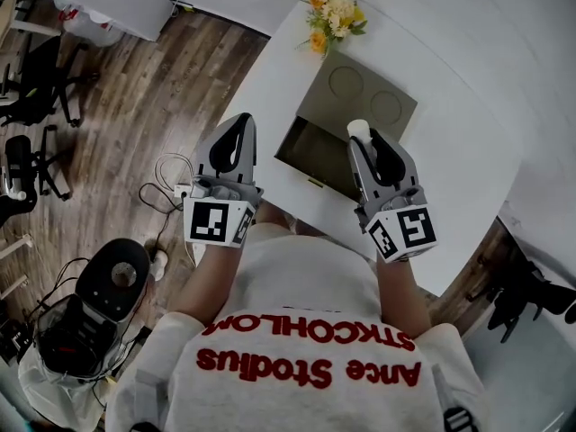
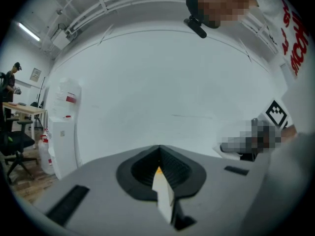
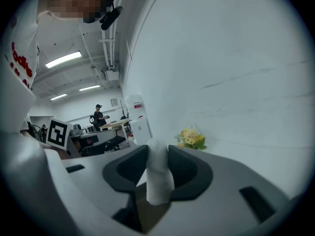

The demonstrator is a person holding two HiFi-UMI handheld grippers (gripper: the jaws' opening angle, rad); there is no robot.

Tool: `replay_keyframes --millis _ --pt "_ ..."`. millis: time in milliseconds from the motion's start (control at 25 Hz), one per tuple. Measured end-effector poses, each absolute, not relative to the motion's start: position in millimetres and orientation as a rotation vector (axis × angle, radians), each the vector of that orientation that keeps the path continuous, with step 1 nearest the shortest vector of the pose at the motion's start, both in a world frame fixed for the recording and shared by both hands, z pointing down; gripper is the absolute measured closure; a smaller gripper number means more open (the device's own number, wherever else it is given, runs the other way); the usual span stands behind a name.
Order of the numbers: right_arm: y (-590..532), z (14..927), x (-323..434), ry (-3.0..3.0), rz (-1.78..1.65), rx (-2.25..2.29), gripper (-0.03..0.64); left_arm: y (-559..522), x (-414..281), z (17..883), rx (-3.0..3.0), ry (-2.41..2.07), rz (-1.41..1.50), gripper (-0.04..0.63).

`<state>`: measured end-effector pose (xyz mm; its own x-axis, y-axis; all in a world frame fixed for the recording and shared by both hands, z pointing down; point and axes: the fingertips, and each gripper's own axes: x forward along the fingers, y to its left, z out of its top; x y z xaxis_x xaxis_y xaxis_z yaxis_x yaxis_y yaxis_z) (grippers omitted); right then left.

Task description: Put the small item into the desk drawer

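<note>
White desk (image 1: 268, 81), yellow flowers (image 1: 331, 16) and grey drawer box (image 1: 360, 102) on top.

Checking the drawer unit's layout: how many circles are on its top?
2. The far circle is nearer the flowers; the near circle, beside it, nearer the right gripper. None seems hidden.

A small white cylindrical item (image 1: 359, 130) (image 3: 158, 176), soft-looking, stands upright, pinched between the jaws of the right hand-held gripper (image 1: 364, 142), with its top poking past their tips. The dark olive-grey desk drawer (image 1: 313, 156) is pulled open. It lies just ahead and left of that gripper's tip.
</note>
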<state>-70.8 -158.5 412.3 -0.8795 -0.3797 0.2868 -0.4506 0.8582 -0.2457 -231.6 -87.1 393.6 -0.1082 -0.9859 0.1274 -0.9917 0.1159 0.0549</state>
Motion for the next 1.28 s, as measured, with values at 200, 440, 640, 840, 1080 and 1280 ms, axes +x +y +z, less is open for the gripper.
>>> replay_keyframes --millis 200,440,640,840,1080,1280 --pt "-151 462 -75 -2.719 0.501 0.601 0.483 -83 -235 418 1.965 -2.225 0.092 0.588" --pt "-132 513 -80 -2.602 0.433 0.525 0.483 -74 -237 438 1.923 -2.196 0.107 0.588" --pt "-118 548 -77 -2.5 0.346 0.483 0.482 -69 -235 446 1.917 -2.186 0.131 0.588" --pt "-114 565 -74 -2.443 0.366 0.472 0.468 -68 -233 449 1.913 -2.186 0.135 0.588" --pt "-116 555 -76 -2.493 0.378 0.503 0.477 -67 -232 448 1.924 -2.195 0.129 0.588" --pt "-132 522 -78 -2.567 0.353 0.585 0.528 -74 -234 430 1.96 -2.216 0.114 0.588"
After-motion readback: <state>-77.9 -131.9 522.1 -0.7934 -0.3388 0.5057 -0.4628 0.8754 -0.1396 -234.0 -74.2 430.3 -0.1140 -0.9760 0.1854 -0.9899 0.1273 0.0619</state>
